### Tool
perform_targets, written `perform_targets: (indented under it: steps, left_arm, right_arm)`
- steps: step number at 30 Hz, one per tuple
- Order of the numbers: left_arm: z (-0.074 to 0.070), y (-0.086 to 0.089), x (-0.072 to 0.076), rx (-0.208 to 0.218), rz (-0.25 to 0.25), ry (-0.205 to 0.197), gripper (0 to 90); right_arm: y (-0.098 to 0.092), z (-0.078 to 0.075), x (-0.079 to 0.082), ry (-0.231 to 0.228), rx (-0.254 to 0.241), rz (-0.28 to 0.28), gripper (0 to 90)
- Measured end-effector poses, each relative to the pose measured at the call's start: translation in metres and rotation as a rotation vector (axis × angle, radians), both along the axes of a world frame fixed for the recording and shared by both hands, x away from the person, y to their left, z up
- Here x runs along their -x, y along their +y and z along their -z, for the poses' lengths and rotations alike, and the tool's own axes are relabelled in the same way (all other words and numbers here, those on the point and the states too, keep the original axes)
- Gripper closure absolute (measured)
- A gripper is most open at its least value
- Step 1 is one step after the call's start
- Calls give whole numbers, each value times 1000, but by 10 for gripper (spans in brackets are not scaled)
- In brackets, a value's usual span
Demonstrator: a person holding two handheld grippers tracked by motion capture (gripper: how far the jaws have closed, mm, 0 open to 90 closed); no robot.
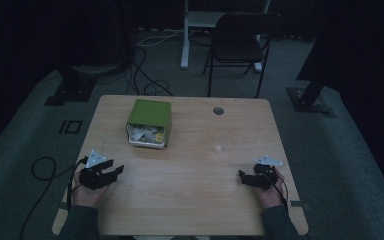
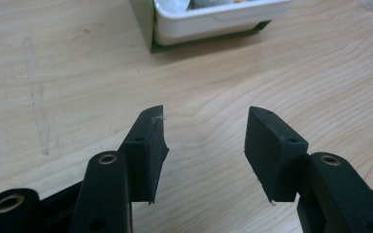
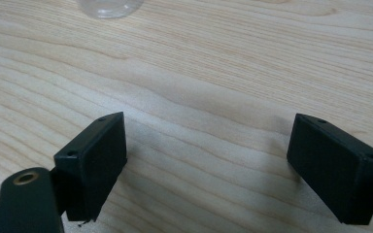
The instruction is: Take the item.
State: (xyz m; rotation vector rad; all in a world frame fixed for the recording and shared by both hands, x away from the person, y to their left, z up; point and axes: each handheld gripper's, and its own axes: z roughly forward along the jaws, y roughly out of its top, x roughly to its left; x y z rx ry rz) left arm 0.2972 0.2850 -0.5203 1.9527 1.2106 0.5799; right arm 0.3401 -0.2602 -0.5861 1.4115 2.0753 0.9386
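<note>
Both your grippers, left gripper [image 1: 111, 169] and right gripper [image 1: 246, 176], hover with fingers released, grasping nothing. The green box [image 1: 149, 122] (tipped, contents showing) lies on the bench [image 1: 190, 200] ahead; the clear cup [image 1: 219, 148] is easily knocked over.
</note>
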Motion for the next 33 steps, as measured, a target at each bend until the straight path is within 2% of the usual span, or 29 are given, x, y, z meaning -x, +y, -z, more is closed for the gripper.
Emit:
perform_targets:
  steps: [10, 11, 18, 24, 33]
  left_arm:
    - [-6, -7, -6, 14, 12, -16, 503]
    - [-9, -10, -7, 29, 21, -19, 503]
    - [-15, -17, -12, 21, 34, -33, 506]
    - [-14, -21, -18, 27, 46, -38, 525]
    - [-17, -28, -25, 14, 62, -45, 524]
  right_arm:
    - [0, 0, 0, -1, 1, -2, 140]
    - [0, 0, 0, -1, 1, -2, 140]
    - [0, 0, 0, -1, 1, -3, 140]
    - [0, 0, 0, -1, 1, -3, 140]
    - [0, 0, 0, -1, 1, -3, 140]
